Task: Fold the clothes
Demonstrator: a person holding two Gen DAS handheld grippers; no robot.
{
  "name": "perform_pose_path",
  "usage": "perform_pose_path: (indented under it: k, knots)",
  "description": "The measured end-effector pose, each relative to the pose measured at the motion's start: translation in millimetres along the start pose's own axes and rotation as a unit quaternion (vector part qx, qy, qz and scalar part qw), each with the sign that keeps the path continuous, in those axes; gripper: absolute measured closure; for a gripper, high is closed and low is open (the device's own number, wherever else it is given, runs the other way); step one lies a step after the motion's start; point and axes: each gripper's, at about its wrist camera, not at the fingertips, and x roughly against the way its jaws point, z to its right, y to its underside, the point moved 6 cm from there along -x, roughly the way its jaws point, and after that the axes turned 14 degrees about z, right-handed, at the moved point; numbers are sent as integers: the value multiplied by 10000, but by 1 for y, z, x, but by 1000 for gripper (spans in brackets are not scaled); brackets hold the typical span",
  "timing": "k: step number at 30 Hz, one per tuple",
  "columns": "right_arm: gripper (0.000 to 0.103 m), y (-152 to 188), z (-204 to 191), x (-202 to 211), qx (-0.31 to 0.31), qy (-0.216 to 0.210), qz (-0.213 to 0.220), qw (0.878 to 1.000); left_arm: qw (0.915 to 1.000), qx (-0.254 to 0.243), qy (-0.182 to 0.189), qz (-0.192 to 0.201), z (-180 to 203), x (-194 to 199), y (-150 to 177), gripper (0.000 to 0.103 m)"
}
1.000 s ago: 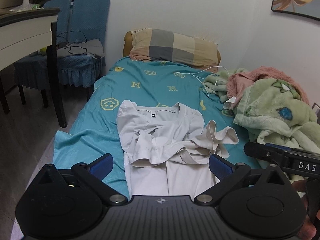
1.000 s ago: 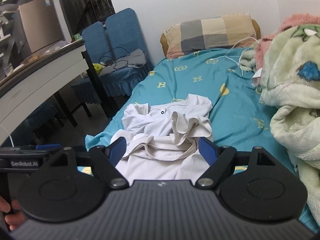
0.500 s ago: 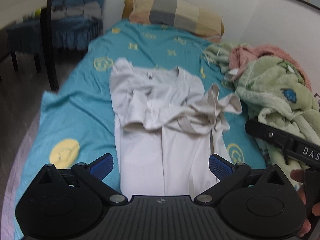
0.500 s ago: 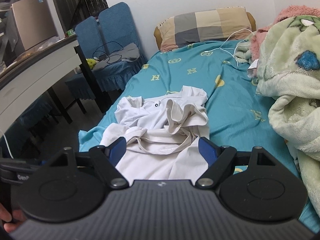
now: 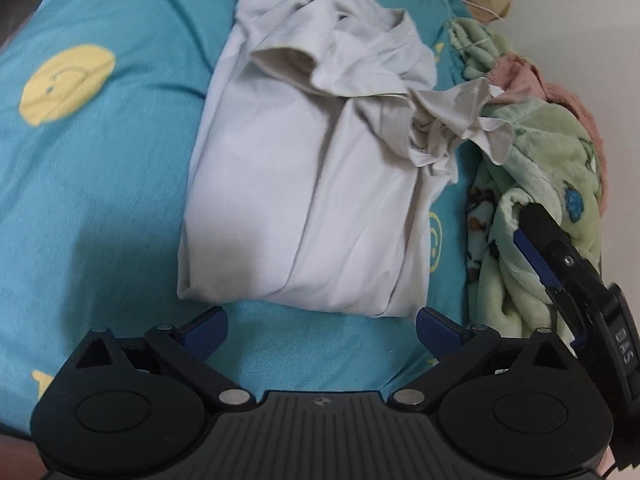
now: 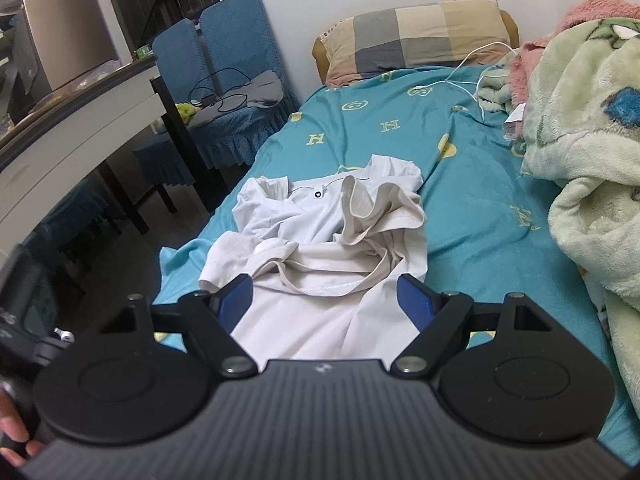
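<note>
A white T-shirt (image 5: 312, 184) lies on the teal bedsheet (image 5: 100, 168), its sides folded in and its sleeves crumpled across the chest. My left gripper (image 5: 322, 326) is open and empty, just short of the shirt's bottom hem, looking down on it. My right gripper (image 6: 326, 300) is open and empty, hovering over the lower part of the same shirt (image 6: 328, 240). The right gripper's body also shows at the right edge of the left wrist view (image 5: 568, 264).
A green fleece blanket (image 6: 580, 128) and a pink one are heaped along the right side of the bed. A checked pillow (image 6: 416, 36) lies at the head with a white cable (image 6: 468, 68). Blue chairs (image 6: 224, 72) and a table (image 6: 76, 112) stand left of the bed.
My left gripper has moved forward and tipped down, so the shirt's bottom hem now lies right before its fingers. My right gripper has drifted slightly closer over the shirt. Both stay open.
</note>
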Motion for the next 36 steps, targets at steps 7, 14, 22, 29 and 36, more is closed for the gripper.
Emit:
perform_pose_path:
  k: [7,14,22,29,36]
  knots:
    - [22,5,9,-3,-989,-316,-319,9941,9932,1150,-190,43,-35,-19,1,4]
    - [20,48,13,-13,-3271,-907,-1431,9297,9849,1687,-47,398,-47,-16,-4,4]
    - [20,115,16,-25,-4715,-550,-2481,8445,9844,1671,-101,539,-45,-20,-7,5]
    - [21,122,50,-25,-4980,366,-2023,8424,9859,1573,-154,548,-40,-26,-8,5]
    - [32,122,58,-23,-4917,748,-1706,8506,9889,1342,-213,605,-32,-32,-8,7]
